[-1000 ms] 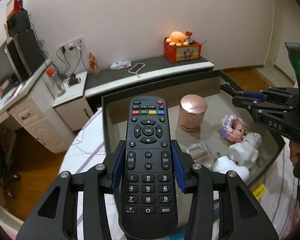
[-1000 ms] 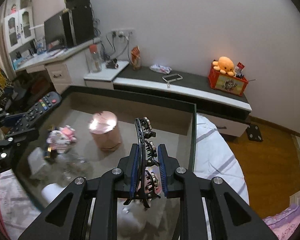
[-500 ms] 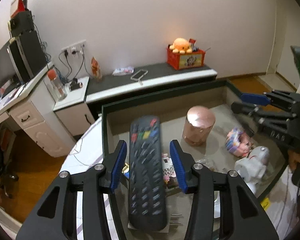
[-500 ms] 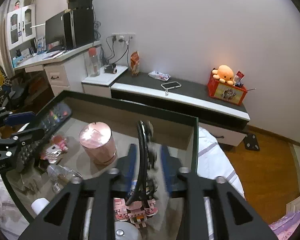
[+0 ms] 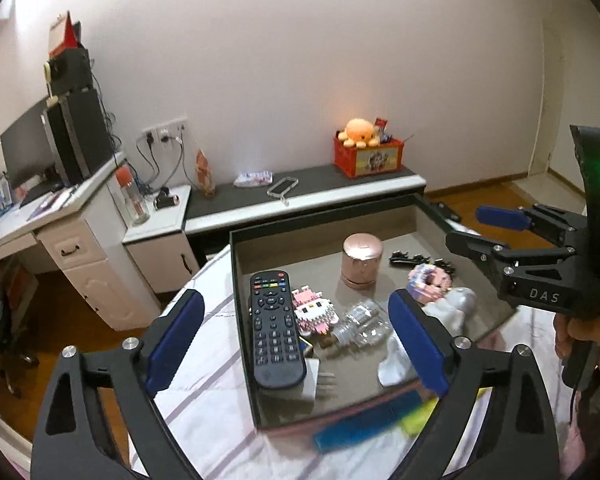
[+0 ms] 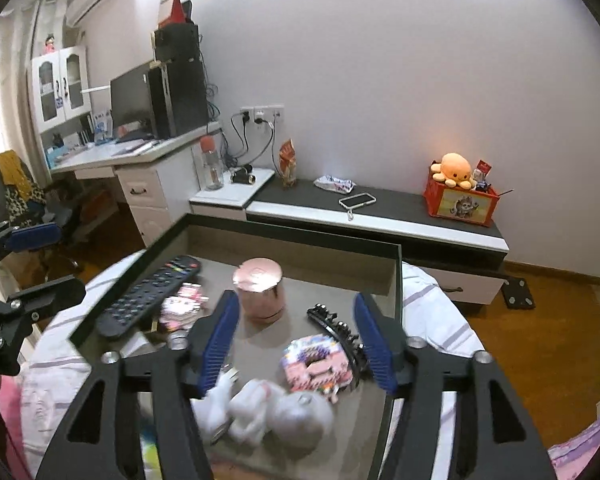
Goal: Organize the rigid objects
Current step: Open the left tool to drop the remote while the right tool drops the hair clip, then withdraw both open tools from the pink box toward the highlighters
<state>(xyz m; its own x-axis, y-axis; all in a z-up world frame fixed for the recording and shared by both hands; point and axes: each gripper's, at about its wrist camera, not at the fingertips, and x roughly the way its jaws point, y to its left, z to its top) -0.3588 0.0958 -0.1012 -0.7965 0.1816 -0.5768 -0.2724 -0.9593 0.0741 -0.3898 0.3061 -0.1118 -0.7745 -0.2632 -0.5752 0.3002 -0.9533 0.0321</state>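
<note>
A dark-rimmed box (image 5: 244, 312) (image 6: 292, 236) sits on a striped white cloth. Inside lie a black remote (image 5: 274, 326) (image 6: 148, 298), a pink-gold round tin (image 5: 362, 254) (image 6: 260, 286), a black hair clip (image 5: 416, 260) (image 6: 336, 330), a pink block figure (image 5: 314, 314), a pink block ring (image 6: 316, 364), a clear bulb (image 5: 362, 324) and a white figurine (image 5: 452, 308) (image 6: 276, 408). My left gripper (image 5: 296, 344) is open and empty above the box's near left side. My right gripper (image 6: 296, 338) is open and empty above the box's near right; it also shows in the left wrist view (image 5: 476, 224).
A low dark-topped cabinet (image 5: 300, 196) stands against the wall with a red crate and orange plush (image 5: 366, 148). A white desk (image 5: 60, 224) with a monitor and computer is at the left. Blue and yellow items (image 5: 376, 426) lie blurred by the box's near edge. Wooden floor surrounds the table.
My left gripper opened and let go of the remote, which now lies in the box. My right gripper opened and released the hair clip into the box. Both grippers pulled up and back.
</note>
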